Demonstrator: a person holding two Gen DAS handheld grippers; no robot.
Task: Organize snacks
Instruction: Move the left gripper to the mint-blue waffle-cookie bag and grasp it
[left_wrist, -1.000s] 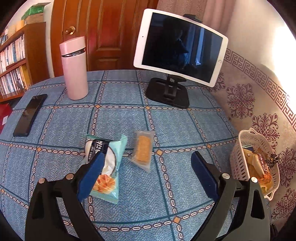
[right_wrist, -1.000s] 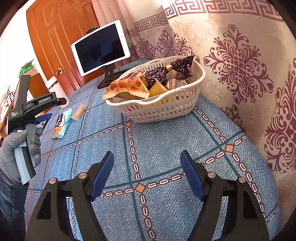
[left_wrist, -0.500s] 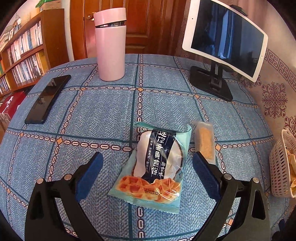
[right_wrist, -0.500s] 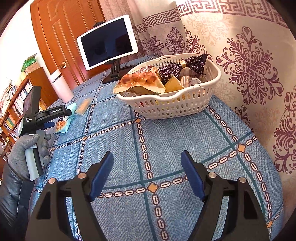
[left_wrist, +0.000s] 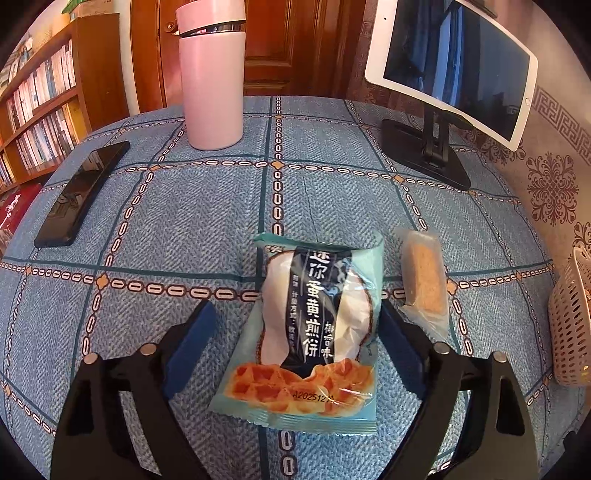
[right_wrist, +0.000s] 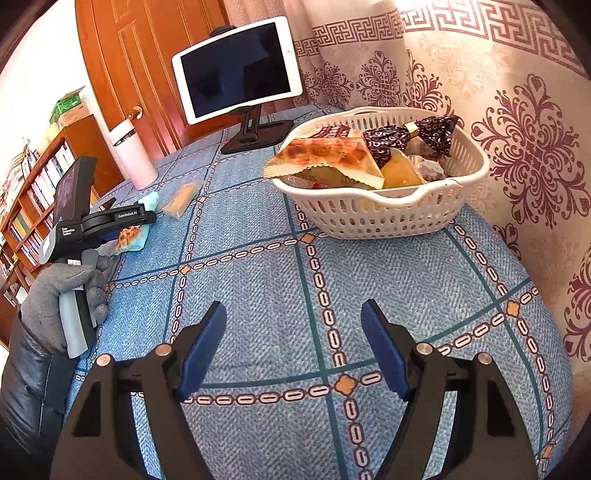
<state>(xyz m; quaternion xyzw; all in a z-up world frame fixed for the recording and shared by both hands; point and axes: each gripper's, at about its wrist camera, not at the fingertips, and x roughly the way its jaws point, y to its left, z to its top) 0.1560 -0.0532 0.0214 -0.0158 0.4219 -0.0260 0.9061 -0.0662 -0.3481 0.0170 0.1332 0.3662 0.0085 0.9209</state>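
Left tongs: I see my left tongs (left_wrist: 295, 343) low over the table (left_wrist: 184, 221), and their jaws are closing now. The waffle packet (left_wrist: 314, 325) lies between the two blue pads. On the left side there is a clear gap between pad and packet. The right pad is just at the packet's edge, and I cannot tell if it touches. So the packet is not grasped.

Waffle packet: it lies flat on the blue tablecloth, with the waffle picture toward me. From the right wrist view I see it (right_wrist: 129, 236) under the tip of the left tongs (right_wrist: 122, 225), well apart from the basket.

Biscuit: a small clear-wrapped biscuit (left_wrist: 423, 280) lies just beside the packet, on its right, outside the jaws.

Basket: the white basket (right_wrist: 388, 218) stands near the curtain (right_wrist: 517, 147), already with several snacks in it. A waffle bag (right_wrist: 332, 155) lies on top and reaches over the rim.

Right tongs: my right tongs (right_wrist: 295, 350) are released, the jaws apart and nothing between them. They hang over bare cloth in front of the basket.

Hand: a grey gloved hand (right_wrist: 66, 291) holds the handle of the left tongs.

Other things: a pink flask (left_wrist: 210, 74) stands at the far side, a black phone (left_wrist: 81, 192) lies at the left, and a tablet (left_wrist: 450, 62) is on a black stand (left_wrist: 428, 155).
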